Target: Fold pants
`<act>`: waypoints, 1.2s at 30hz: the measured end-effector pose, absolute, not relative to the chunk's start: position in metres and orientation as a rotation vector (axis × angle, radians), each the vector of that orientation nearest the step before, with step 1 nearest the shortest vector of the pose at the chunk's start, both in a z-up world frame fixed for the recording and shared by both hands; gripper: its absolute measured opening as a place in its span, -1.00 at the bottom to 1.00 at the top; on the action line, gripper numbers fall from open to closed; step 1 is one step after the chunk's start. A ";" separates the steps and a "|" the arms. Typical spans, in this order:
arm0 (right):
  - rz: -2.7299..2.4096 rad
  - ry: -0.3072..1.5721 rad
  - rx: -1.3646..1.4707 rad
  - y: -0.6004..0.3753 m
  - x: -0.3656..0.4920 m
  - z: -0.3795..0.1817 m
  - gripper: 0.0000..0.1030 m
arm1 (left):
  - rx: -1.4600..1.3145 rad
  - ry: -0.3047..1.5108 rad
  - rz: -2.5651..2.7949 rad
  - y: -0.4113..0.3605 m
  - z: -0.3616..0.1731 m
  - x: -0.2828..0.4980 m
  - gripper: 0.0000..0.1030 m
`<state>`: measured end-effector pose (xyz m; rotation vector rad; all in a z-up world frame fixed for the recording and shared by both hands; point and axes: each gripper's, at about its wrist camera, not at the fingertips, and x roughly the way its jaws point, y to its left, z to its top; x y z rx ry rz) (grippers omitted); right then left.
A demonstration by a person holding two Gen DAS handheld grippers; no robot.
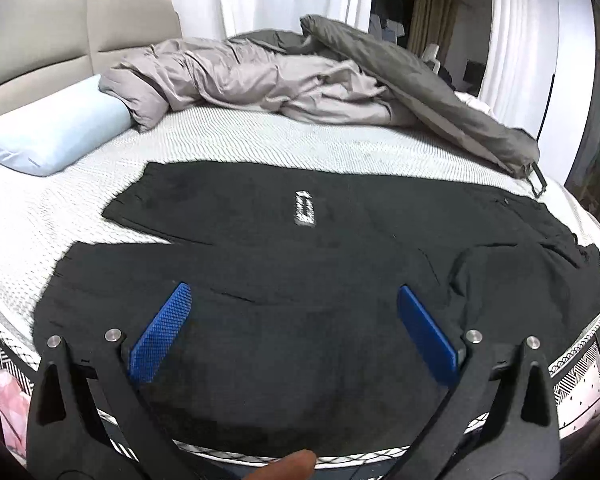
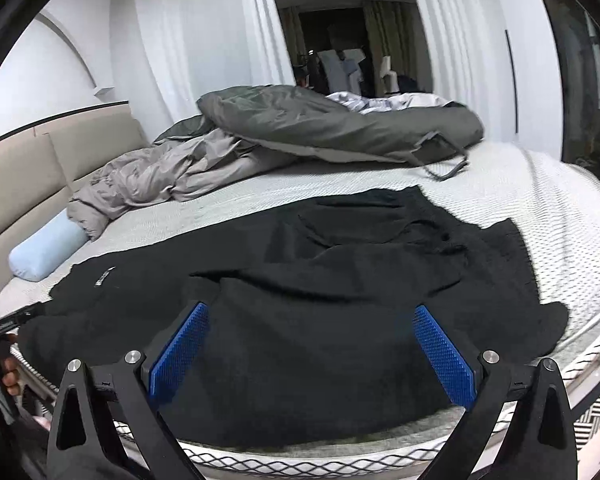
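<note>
left gripper [image 1: 292,320]: fingers [image 1: 160,336] spread wide, holding nothing, poised over the near leg of the pants [image 1: 300,340]. right gripper [image 2: 312,344]: fingers [image 2: 444,356] likewise spread wide and empty, poised over the bunched cloth near the bed edge. whether either gripper touches the fabric cannot be told.

the pants [image 2: 300,320] lie on the mattress [image 1: 260,140] along its near edge, black, spread lengthwise. in the left wrist view the two legs lie side by side, the far leg carrying a small white logo [image 1: 305,209], with a strip of mattress showing between the leg ends. in the right wrist view the waist end is rumpled and heaped, not flat.

status, as a judgement: folding is at an early stage. the garment is laid out but no clean fold is visible. remaining: flatten the waist end, bring one leg over the other, then fold along the length.

beyond the pants: a pale blue pillow [image 1: 56,140] against the headboard [image 1: 40,40], a crumpled grey duvet [image 1: 260,76], and white curtains [image 2: 204,28] at the back.
</note>
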<state>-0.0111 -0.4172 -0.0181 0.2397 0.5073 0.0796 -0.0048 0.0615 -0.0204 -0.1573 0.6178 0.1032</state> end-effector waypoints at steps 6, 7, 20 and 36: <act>0.058 0.458 0.253 -0.434 -0.023 -0.015 1.00 | -0.194 0.572 0.185 0.111 -0.016 -0.029 0.98; 0.054 0.458 0.257 -0.436 -0.025 -0.016 1.00 | -0.210 0.577 0.194 0.121 -0.018 -0.033 0.98; 0.075 0.548 0.405 -0.473 -0.029 -0.035 1.00 | -0.402 0.689 0.310 0.207 -0.067 -0.086 0.98; 0.038 0.554 0.381 -0.479 -0.037 -0.036 1.00 | -0.714 0.758 0.277 0.252 -0.113 -0.082 0.59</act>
